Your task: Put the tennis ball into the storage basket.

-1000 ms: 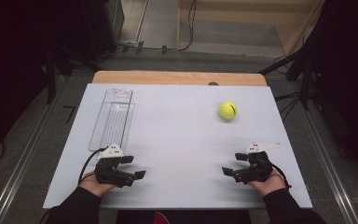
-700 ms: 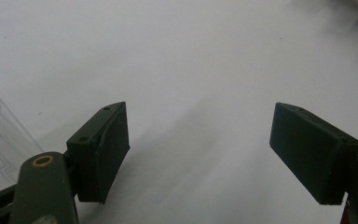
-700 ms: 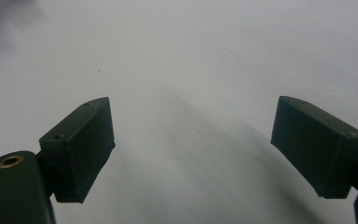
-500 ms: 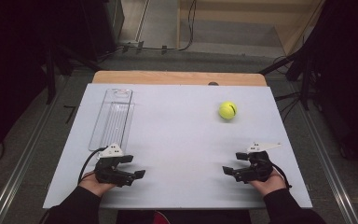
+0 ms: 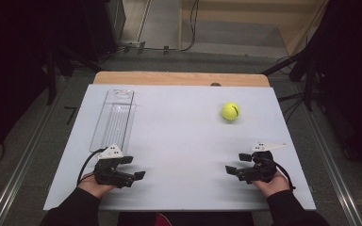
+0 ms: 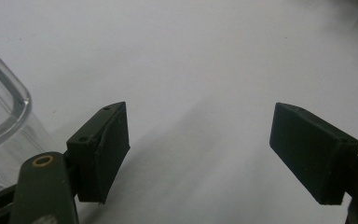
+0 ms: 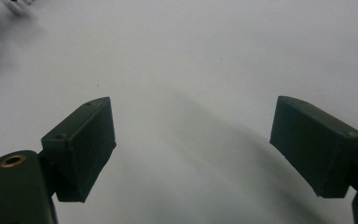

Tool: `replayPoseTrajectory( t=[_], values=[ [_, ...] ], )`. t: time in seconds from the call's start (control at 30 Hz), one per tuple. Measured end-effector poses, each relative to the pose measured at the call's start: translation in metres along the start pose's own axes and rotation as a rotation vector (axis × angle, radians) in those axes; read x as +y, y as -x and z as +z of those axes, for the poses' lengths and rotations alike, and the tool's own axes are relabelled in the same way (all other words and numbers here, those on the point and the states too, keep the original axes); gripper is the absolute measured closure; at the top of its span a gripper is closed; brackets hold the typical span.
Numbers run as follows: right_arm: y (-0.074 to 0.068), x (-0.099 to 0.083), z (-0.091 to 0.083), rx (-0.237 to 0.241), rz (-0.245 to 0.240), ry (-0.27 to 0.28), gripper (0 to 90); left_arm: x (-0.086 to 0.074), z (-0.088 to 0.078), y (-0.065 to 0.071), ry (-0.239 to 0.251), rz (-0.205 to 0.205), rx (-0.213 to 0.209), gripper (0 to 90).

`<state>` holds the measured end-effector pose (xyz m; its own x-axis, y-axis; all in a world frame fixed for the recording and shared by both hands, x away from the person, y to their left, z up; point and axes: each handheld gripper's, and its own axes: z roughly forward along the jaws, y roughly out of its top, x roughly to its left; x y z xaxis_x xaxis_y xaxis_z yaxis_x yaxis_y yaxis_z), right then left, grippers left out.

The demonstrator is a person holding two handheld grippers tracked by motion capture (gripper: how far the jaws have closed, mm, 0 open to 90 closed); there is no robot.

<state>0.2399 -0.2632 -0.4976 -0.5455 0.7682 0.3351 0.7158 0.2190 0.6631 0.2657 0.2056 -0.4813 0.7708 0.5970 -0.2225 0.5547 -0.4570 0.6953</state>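
A yellow-green tennis ball lies on the white table top, toward the far right. A clear plastic tray lies lengthwise on the left side; its rounded corner shows at the left of the left gripper view. My left gripper rests near the front edge just below the tray, jaws wide apart with nothing between them. My right gripper rests at the front right, well short of the ball, also open and empty.
A wooden strip runs along the table's far edge. Dark stands and cables sit on the floor beyond the table. Metal rails flank the table on both sides.
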Motion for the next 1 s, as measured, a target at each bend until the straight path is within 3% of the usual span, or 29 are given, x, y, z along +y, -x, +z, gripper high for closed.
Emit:
replayPoseTrajectory(
  t=[0.4,0.5,1.0],
  values=[
    [0.009,0.004,-0.003,-0.076,0.02,0.047,12.1,0.001,0.0,0.001,-0.011,0.012,-0.002,20.6],
    [0.011,0.005,-0.002,-0.07,0.019,0.026,12.1,0.001,0.0,0.0,-0.008,0.01,-0.002,20.6],
    [0.019,0.011,-0.005,-0.109,0.029,0.045,12.1,0.0,0.0,0.0,-0.003,0.009,-0.005,21.2]
  ],
)
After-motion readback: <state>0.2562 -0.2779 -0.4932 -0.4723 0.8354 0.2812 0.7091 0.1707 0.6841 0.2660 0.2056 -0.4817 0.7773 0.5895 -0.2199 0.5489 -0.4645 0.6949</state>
